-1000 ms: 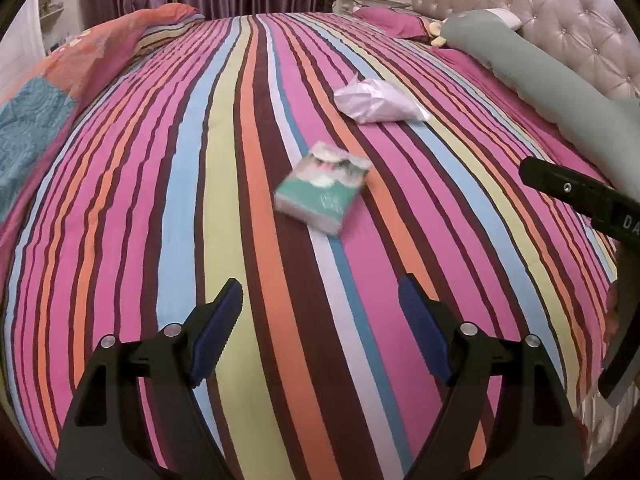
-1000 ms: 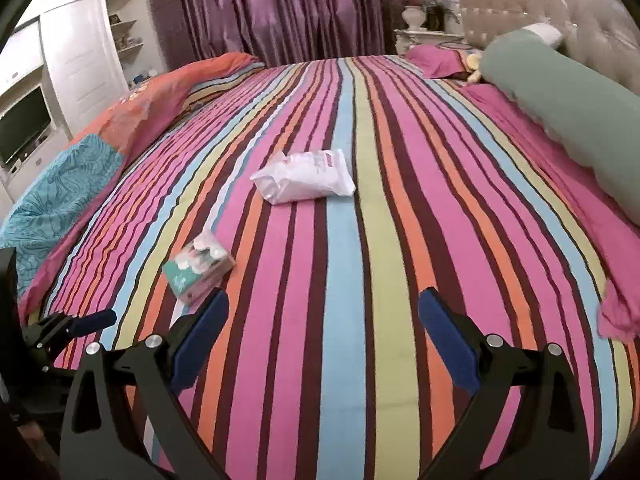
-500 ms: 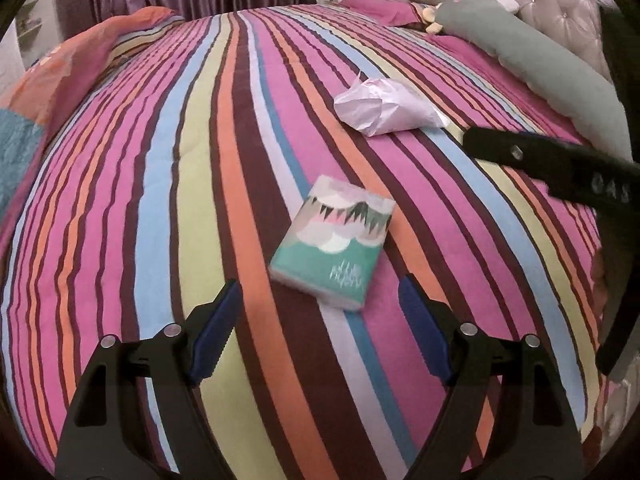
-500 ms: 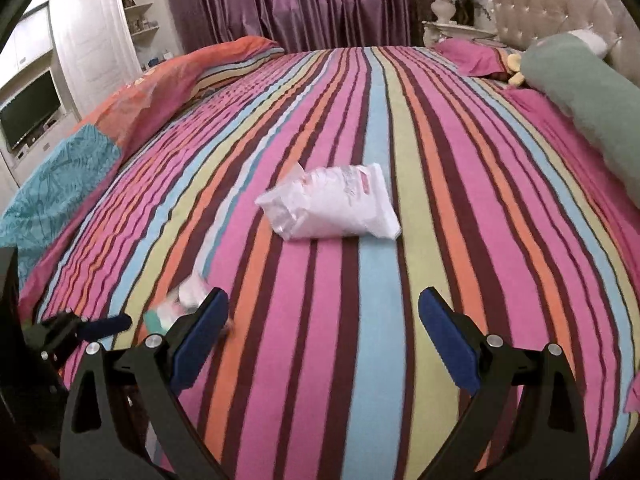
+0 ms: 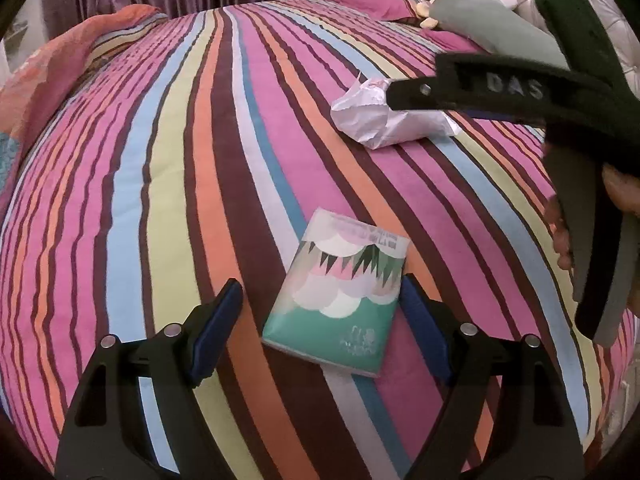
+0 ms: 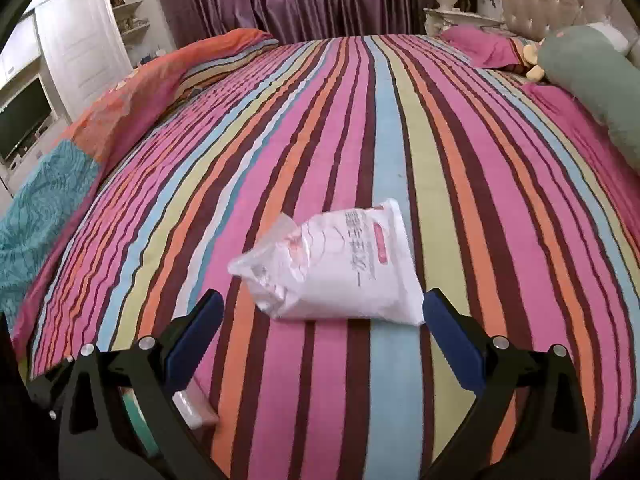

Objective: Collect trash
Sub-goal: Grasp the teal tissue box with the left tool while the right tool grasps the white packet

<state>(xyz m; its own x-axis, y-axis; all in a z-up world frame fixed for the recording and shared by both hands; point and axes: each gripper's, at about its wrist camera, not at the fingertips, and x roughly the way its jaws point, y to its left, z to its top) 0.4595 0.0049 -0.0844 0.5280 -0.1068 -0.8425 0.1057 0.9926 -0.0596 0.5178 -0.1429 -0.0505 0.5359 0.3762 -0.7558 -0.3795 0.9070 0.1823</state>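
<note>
A green and white tissue packet (image 5: 340, 300) lies flat on the striped bedspread (image 5: 180, 200). My left gripper (image 5: 320, 316) is open and reaches around its near part, the right pad close to its edge. A crumpled white plastic bag (image 6: 336, 272) lies further up the bed; it also shows in the left wrist view (image 5: 384, 120). My right gripper (image 6: 320, 324) is open just in front of the bag, which lies between and beyond the fingertips. The right gripper's body crosses the left wrist view (image 5: 520, 92). The packet's corner (image 6: 192, 408) shows low in the right wrist view.
A long grey-green bolster (image 6: 592, 80) and a pink pillow (image 6: 480, 44) lie at the tufted headboard on the right. A folded orange and teal quilt (image 6: 100, 128) lies along the left edge. White cabinets and a screen (image 6: 24, 120) stand beyond.
Both grippers have moved forward and down. The tissue packet now sits between the left fingers, and the white bag is just ahead of the right fingertips. Both stay open.
</note>
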